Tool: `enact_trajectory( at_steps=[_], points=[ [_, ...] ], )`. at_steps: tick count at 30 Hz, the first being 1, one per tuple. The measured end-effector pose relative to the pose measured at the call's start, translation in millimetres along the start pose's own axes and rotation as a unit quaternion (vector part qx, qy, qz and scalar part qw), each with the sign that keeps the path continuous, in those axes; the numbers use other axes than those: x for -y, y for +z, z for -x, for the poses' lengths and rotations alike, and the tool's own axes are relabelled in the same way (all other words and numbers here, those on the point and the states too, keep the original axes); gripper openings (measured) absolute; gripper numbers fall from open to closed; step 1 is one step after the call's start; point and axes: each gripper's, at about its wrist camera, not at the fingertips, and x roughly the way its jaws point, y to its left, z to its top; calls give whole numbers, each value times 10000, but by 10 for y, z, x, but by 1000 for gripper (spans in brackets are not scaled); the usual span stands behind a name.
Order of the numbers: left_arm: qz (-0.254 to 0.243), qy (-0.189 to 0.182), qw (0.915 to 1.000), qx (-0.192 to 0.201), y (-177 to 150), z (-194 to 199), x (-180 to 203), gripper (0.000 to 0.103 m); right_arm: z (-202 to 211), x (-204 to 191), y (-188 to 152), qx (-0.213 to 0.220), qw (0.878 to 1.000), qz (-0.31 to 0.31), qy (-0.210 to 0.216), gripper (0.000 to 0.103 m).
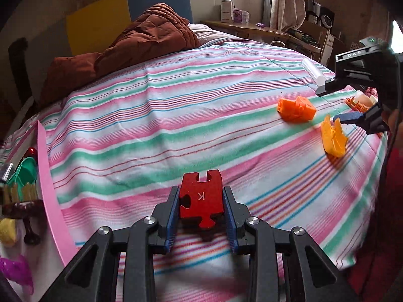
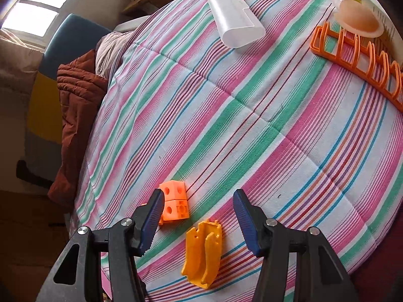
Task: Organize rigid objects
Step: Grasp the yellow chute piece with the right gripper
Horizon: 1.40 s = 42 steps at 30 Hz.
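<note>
My left gripper [image 1: 201, 198] is shut on a red puzzle piece [image 1: 201, 200] marked K, held just above the striped bedspread [image 1: 161, 125]. My right gripper [image 2: 197, 202] is open over the bed, jaws wide apart. A yellow-orange plastic clip [image 2: 202, 250] lies between and just below its fingers. An orange cube block [image 2: 175, 205] lies by its left finger. In the left wrist view the block [image 1: 297, 109] and clip [image 1: 333, 138] lie at the right, with the right gripper [image 1: 352, 118] above them.
A white translucent cup [image 2: 235, 19] lies on its side at the far end. An orange rack [image 2: 357, 58] and a peach disc [image 2: 359, 19] sit at the right edge. A pink tray edge [image 1: 49, 183] with small toys [image 1: 22, 176] lies left. A brown quilt [image 1: 141, 40] is bunched at the bed's head.
</note>
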Motion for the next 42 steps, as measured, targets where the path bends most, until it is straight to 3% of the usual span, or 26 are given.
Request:
enact_trajectory(
  at_steps=[3, 7, 12, 16, 22, 29, 38, 42],
  points=[
    [21, -16, 10000, 16, -78, 54, -10, 33, -122, -97, -84, -455, 9984, 265, 211, 58],
    [59, -8, 10000, 39, -133, 85, -34, 33, -265, -331, -240, -1110, 9840, 623, 1251, 57],
    [-38, 75, 9999, 148, -188, 102, -10, 33, -172, -325, -220, -820, 9862, 625, 1294, 57],
    [-34, 66, 9998, 162, -200, 104, -24, 33, -106, -225, -186, -650, 9920, 552, 934, 58],
    [26, 38, 9998, 174, -197, 85, -35, 33, -228, -212, -208, -839, 9933, 622, 493, 58],
    [16, -30, 9998, 175, -182, 65, -46, 33, -286, -388, -326, -907, 9879, 1249, 173, 58],
    [68, -209, 9997, 107, -165, 64, -96, 33, -259, -584, -463, -1171, 9736, 1953, -176, 59],
    [90, -228, 9996, 113, -163, 60, -102, 33, -157, -731, -632, -1322, 9513, 2760, -368, 59]
  ],
)
